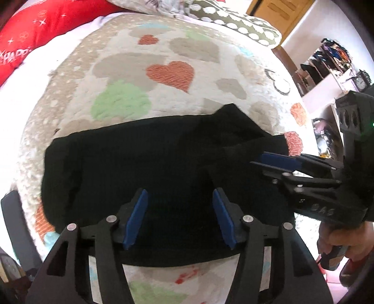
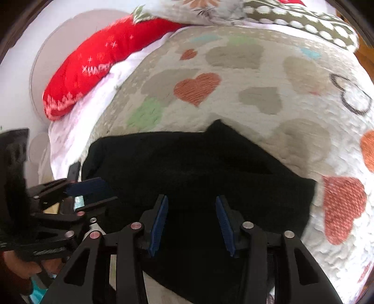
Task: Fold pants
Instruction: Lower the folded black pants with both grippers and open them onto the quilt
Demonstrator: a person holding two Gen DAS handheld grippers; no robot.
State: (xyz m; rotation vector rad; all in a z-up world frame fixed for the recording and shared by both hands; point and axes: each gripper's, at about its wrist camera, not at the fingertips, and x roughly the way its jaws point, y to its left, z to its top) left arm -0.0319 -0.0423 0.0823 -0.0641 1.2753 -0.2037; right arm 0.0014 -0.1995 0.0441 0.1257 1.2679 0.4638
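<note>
Black pants [image 1: 152, 159] lie folded in a wide bundle on a bedspread [image 1: 131, 46] printed with hearts. One pointed corner sticks up at the bundle's far right. My left gripper [image 1: 180, 218] hovers over the near edge of the pants, blue pads apart, with nothing pinched between them. In the right wrist view the same pants [image 2: 198, 168] fill the middle, and my right gripper [image 2: 191, 222] stands open above them. The right gripper [image 1: 271, 167] also shows from the side at the pants' right end. The left gripper [image 2: 93, 194] appears at their left end.
A red pillow [image 1: 28, 30] lies at the bed's far left, and a dotted pillow [image 1: 233, 21] at the far end. Shelves with clutter [image 1: 327, 60] and a wooden door [image 1: 280, 11] stand beyond the bed's right side. A hand [image 1: 336, 236] grips the right tool's handle.
</note>
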